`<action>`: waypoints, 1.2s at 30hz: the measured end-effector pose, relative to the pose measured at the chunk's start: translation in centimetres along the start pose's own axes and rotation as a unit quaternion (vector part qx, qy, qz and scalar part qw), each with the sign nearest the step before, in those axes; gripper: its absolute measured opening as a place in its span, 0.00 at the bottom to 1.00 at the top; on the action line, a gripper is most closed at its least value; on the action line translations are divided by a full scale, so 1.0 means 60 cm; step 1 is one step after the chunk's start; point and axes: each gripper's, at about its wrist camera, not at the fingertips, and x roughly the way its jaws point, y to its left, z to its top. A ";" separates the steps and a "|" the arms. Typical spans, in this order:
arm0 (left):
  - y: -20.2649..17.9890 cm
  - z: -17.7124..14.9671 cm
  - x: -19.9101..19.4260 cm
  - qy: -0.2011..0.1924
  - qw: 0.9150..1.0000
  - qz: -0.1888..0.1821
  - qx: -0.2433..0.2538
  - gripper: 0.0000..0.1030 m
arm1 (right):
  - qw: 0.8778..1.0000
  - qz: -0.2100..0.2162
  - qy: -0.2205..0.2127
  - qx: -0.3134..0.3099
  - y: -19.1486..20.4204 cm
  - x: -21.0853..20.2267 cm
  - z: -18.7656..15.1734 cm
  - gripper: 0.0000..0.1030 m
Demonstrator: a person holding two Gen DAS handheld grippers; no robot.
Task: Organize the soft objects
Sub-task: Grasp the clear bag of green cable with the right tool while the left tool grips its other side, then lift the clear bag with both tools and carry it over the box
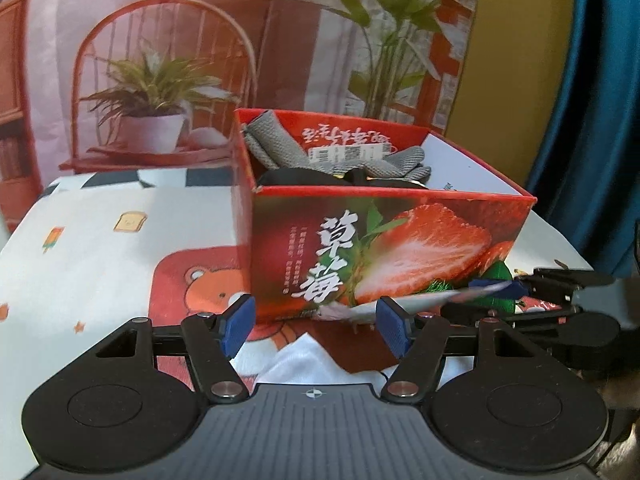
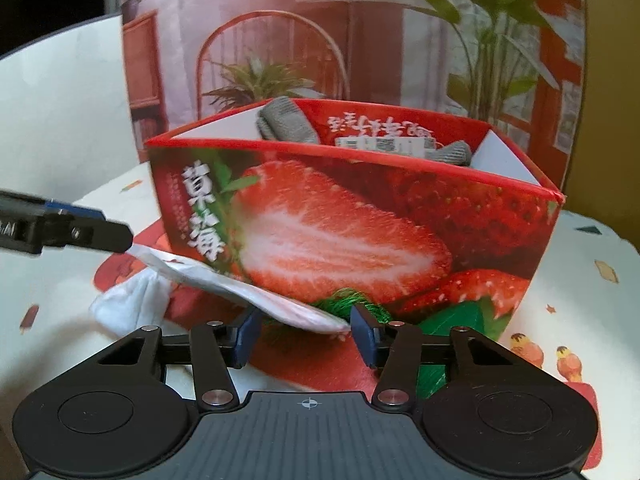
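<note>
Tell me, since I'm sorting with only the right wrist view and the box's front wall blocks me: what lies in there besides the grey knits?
Observer: A black item lies in the box, just behind the front wall and in front of the grey knits.
Operator: And the left gripper? I see only one finger of it.
Observer: The left gripper stands open in front of the box, and its pads grip nothing.
</note>
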 end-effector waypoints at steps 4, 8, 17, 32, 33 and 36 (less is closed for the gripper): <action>-0.002 0.007 0.013 -0.003 1.000 -0.019 0.017 0.67 | 1.000 0.001 -0.006 0.002 -0.008 0.005 0.009 0.43; -0.016 0.011 0.042 0.002 0.997 -0.030 0.067 0.67 | 1.000 0.004 -0.005 -0.005 -0.011 0.015 0.015 0.43; -0.022 0.020 0.081 0.013 0.992 -0.060 0.107 0.66 | 1.000 0.012 -0.006 -0.023 -0.006 0.025 0.018 0.43; -0.029 0.010 0.096 0.022 0.993 -0.062 0.093 0.20 | 1.000 0.026 0.001 -0.014 0.002 0.039 0.018 0.27; -0.028 0.012 0.093 0.020 0.994 -0.062 0.090 0.20 | 1.000 0.026 0.000 -0.011 0.002 0.037 0.020 0.27; -0.028 0.019 0.080 0.014 0.995 -0.060 0.079 0.20 | 1.000 0.027 -0.007 -0.011 0.006 0.028 0.027 0.27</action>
